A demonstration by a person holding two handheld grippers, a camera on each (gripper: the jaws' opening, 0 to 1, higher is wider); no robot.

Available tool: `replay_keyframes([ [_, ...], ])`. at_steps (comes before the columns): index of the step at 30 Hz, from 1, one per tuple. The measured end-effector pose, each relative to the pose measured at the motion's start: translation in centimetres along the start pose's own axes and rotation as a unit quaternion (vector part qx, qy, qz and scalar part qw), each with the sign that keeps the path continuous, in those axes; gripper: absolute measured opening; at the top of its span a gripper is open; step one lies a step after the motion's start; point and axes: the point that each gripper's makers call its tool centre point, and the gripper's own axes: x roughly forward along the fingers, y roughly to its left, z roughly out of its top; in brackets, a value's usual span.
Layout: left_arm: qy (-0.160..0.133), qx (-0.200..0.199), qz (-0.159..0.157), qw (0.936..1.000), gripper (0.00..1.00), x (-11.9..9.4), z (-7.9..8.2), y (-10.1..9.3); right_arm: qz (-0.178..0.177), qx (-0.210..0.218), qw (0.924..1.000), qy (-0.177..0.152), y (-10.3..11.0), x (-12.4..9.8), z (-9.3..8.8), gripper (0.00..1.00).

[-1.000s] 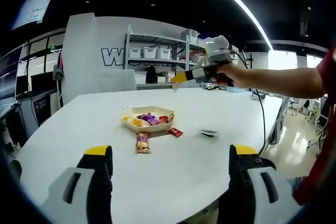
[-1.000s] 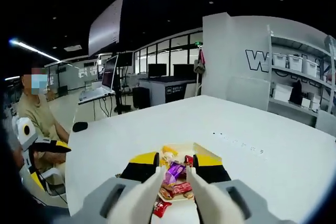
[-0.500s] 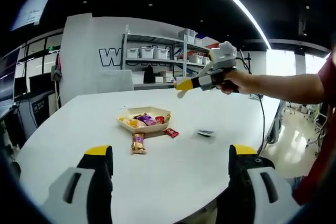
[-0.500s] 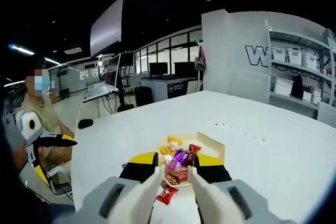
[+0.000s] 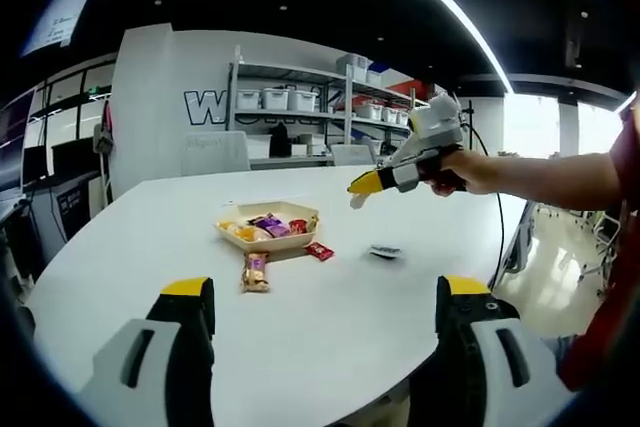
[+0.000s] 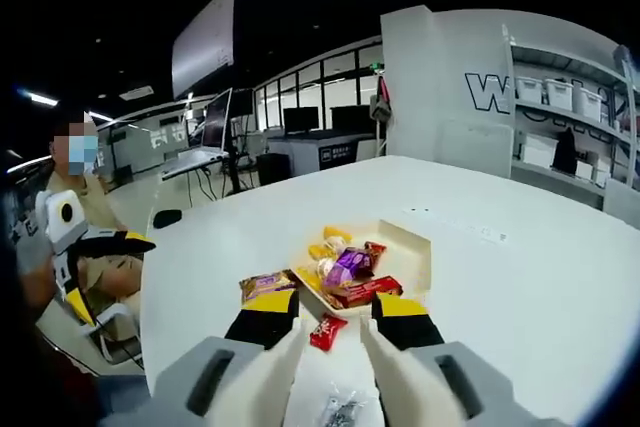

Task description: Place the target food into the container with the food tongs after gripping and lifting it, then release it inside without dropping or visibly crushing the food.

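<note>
Left gripper (image 5: 325, 322): two black jaws with yellow tips on grey housings at the lower frame corners. Right gripper (image 6: 335, 322): grey body, cream inner arms, black jaws with yellow tip caps; at right of the left gripper view a black cable hangs from it. The person wears red sleeves (image 5: 625, 137).

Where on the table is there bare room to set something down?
The white table is bare left of and behind the tray, and on the near side up to the left gripper. It is crowded beside the tray: gold snack pack, red packet, dark packet.
</note>
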Motion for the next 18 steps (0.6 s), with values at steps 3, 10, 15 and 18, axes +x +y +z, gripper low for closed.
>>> replay_keyframes([
  [3, 0.001, 0.002, -0.003, 1.0, 0.89, 0.1, -0.1, -0.2, -0.004, -0.002, 1.0, 0.007, -0.1, -0.3, -0.9, 0.24],
  [10, 0.003, 0.001, -0.004, 1.0, 0.89, 0.0, -0.2, -0.4, -0.012, 0.043, 0.9985, 0.033, -0.8, -1.1, -3.9, 0.25],
  [15, 0.003, 0.001, -0.008, 1.0, 0.89, 0.1, -0.3, -0.7, -0.014, 0.071, 0.9962, 0.048, -1.0, -1.4, -5.8, 0.26],
  [18, 0.004, 0.003, -0.009, 0.9999, 0.89, 0.1, -0.4, -0.9, -0.019, 0.074, 0.9955, 0.056, -1.1, -1.4, -6.6, 0.26],
])
